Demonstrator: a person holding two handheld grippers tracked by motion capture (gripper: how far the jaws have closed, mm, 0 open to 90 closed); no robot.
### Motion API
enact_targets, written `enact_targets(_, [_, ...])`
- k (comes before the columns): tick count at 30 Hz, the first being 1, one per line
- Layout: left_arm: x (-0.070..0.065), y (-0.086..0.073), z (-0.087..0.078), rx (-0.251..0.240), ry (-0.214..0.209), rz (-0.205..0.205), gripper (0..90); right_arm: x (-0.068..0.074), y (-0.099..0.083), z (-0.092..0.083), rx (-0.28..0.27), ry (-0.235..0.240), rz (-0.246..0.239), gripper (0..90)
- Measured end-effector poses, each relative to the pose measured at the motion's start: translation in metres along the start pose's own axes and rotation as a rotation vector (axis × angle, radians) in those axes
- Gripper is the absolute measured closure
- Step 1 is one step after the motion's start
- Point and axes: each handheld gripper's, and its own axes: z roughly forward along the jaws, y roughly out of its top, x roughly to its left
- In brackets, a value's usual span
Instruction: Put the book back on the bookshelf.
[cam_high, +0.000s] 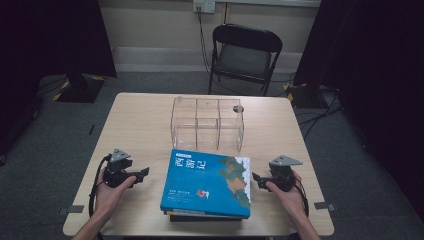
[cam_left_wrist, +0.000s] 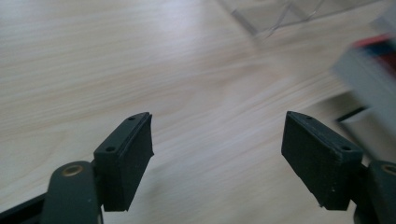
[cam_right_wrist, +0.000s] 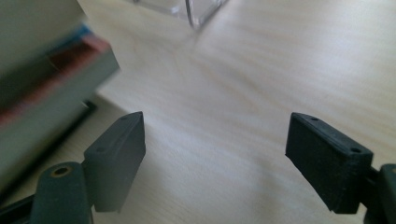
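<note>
A stack of books lies at the near middle of the wooden table, the top one blue with a map on its cover. Behind it stands a clear plastic organizer with three compartments. My left gripper rests in a hand left of the stack, jaws pointing at it, open with only bare table between them. My right gripper sits right of the stack, also open and holding nothing. The books' edge shows blurred at the left of the right gripper view, and the stack at the right of the left gripper view.
A black folding chair stands beyond the table's far edge. Dark curtains hang at both sides, and cables run on the grey floor. The organizer's corner shows at the top of the left gripper view, and the organizer in the right gripper view.
</note>
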Motion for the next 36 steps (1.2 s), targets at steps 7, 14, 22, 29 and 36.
enact_targets(7, [-0.024,0.015,-0.025,-0.101,-0.090,0.026,30.2,-0.003,0.025,-0.035,-0.144,0.041,0.022,34.5])
enact_targets(14, [-0.044,0.031,-0.047,-0.176,-0.153,0.064,42.1,0.003,0.069,-0.059,-0.218,0.086,-0.027,42.9])
enact_targets(22, [-0.071,0.035,-0.049,-0.166,-0.263,0.081,49.8,0.038,0.103,-0.038,-0.221,0.231,-0.127,50.0])
enact_targets(29, [-0.084,0.033,-0.024,-0.068,-0.295,0.113,57.0,0.047,0.097,-0.004,-0.134,0.302,-0.115,52.7])
enact_targets(36, [-0.085,0.033,-0.013,-0.061,-0.260,0.135,58.6,0.052,0.085,-0.001,-0.080,0.360,-0.137,58.7])
